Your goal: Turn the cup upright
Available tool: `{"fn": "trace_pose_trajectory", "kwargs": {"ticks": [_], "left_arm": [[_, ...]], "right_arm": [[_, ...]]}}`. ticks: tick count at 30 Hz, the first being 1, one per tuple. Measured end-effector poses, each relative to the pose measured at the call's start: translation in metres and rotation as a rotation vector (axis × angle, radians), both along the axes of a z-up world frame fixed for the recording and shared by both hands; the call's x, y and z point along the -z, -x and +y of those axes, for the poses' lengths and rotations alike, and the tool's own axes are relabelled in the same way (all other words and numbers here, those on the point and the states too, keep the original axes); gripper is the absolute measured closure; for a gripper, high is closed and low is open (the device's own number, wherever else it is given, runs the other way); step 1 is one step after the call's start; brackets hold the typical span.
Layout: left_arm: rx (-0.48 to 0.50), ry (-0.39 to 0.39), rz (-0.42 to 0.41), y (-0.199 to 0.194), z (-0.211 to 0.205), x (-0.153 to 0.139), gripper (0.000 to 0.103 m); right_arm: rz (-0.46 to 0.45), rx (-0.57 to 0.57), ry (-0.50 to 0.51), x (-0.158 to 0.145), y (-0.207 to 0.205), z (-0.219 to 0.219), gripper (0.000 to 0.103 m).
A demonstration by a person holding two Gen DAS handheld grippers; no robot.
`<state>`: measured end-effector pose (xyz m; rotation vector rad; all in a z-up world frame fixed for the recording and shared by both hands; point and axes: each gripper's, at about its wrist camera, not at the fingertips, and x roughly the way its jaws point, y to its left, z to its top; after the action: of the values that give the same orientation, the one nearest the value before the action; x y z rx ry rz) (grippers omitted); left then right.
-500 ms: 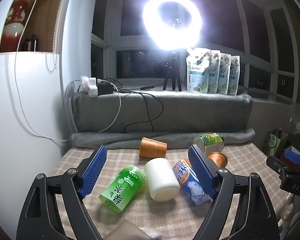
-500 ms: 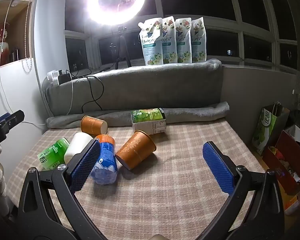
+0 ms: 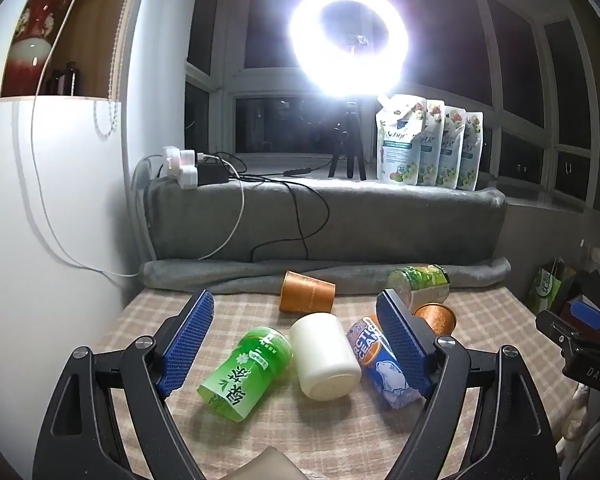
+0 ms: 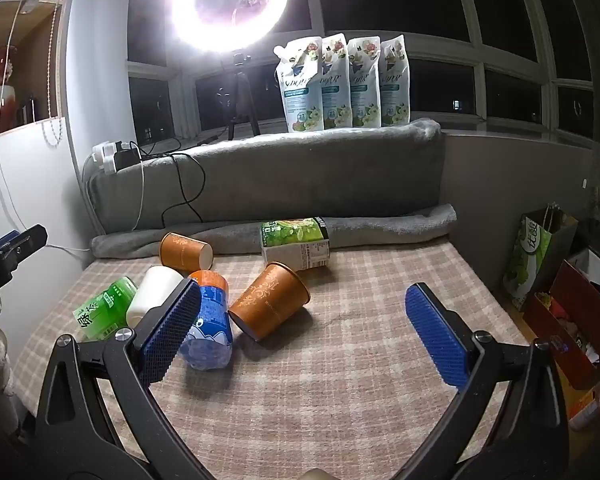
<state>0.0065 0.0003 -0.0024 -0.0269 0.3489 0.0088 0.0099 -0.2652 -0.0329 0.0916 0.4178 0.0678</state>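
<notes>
Several cups lie on their sides on the checked tablecloth [image 4: 340,380]. In the left wrist view a green cup [image 3: 246,372], a white cup [image 3: 324,356] and a blue-and-orange cup [image 3: 378,360] lie between my open left gripper's pads [image 3: 296,344]. An orange cup [image 3: 307,292] lies farther back, another orange cup [image 3: 436,316] behind the right pad. In the right wrist view my right gripper [image 4: 304,328] is open and empty above the cloth, with an orange cup [image 4: 270,300] just ahead, the blue cup [image 4: 208,320] by its left pad.
A green-labelled carton [image 4: 296,242] lies against the rolled grey blanket [image 4: 380,224] at the back. A ring light [image 3: 348,40] on a tripod, several refill pouches [image 4: 340,84] and a power strip with cables [image 3: 188,168] sit on the ledge. Boxes and a bag [image 4: 540,256] stand right of the table.
</notes>
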Motion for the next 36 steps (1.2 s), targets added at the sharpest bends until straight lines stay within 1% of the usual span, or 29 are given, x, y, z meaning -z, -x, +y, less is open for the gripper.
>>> {"fn": "trace_pose_trajectory", "kwargs": {"ticks": [36], "left_arm": [[0.004,0.001,-0.009,0.0050,-0.0006,0.0014,0.019]], "right_arm": [[-0.001,0.002,0.003,0.0014,0.0005,0.0006,0.000]]}}
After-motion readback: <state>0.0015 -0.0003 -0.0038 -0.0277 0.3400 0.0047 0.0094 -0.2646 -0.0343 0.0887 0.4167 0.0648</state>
